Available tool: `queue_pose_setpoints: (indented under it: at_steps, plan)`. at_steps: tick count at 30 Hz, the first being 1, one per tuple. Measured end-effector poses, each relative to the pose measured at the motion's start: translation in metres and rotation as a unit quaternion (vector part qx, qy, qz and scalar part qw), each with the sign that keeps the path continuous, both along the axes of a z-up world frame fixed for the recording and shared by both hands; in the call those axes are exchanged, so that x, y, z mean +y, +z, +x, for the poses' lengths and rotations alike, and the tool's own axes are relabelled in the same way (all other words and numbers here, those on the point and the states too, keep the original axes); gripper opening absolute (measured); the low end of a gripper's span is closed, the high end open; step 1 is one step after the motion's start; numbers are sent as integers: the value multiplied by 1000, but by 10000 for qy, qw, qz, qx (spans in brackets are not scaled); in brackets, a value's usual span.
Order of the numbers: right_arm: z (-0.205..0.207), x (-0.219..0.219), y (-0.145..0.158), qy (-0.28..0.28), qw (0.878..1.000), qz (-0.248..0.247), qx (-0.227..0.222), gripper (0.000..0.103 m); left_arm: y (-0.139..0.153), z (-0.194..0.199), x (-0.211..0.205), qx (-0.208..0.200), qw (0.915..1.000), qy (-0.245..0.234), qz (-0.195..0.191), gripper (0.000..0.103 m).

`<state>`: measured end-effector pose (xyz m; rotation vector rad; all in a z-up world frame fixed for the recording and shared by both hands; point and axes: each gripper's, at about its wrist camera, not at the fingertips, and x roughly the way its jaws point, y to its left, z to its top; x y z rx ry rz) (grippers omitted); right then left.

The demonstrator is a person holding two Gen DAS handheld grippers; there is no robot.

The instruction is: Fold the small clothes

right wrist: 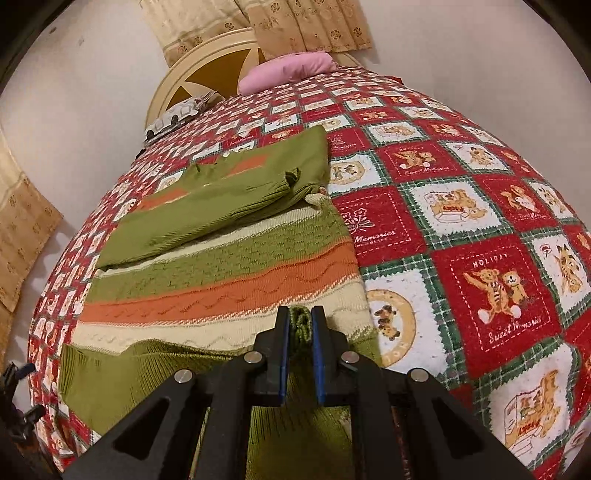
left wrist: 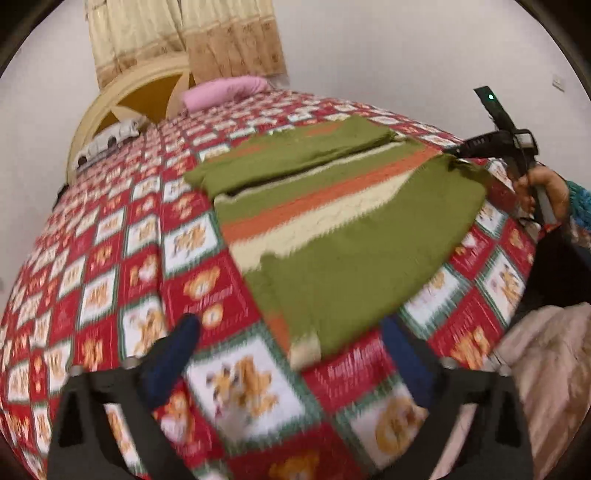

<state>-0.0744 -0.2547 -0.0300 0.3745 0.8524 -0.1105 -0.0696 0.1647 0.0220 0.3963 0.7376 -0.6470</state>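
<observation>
A green knit sweater (left wrist: 351, 251) with orange and cream stripes lies flat on the red teddy-bear bedspread (left wrist: 110, 258). One green sleeve (right wrist: 221, 206) is folded across its upper part. My left gripper (left wrist: 290, 326) is open wide just above the sweater's near hem corner, its blue-padded fingers (left wrist: 184, 332) clear of the cloth. My right gripper (right wrist: 300, 321) is shut on a bunched fold of the green knit at the sweater's (right wrist: 221, 266) edge. In the left wrist view the right gripper (left wrist: 461, 149) shows at the sweater's far right corner, held by a hand (left wrist: 546, 192).
A pink pillow (right wrist: 291, 70) and a white patterned pillow (right wrist: 177, 114) lie by the cream headboard (right wrist: 207, 66). Beige curtains (left wrist: 184, 33) hang behind. A pale blanket (left wrist: 546, 354) lies off the bed's right edge. Bare bedspread (right wrist: 480, 221) stretches to the right of the sweater.
</observation>
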Motion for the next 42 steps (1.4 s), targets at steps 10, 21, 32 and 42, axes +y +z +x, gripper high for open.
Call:
queue_pose_setpoints:
  at_steps: [10, 21, 32, 42]
  plan:
    - [0, 5, -1, -36, 9999, -111, 25, 11, -37, 54, -16, 1185, 9852, 905, -850, 43]
    - [-34, -42, 30, -410, 9860, 1117, -1166, 51, -36, 46, -18, 1379, 9798, 962, -1082, 16]
    - [-16, -9, 19, 588, 9971, 197, -437, 55, -38, 50, -23, 1425, 9793, 958, -1070, 31]
    - [-2, 32, -7, 1280, 9854, -1070, 331, 14, -35, 45, -32, 1375, 9801, 975, -1048, 11]
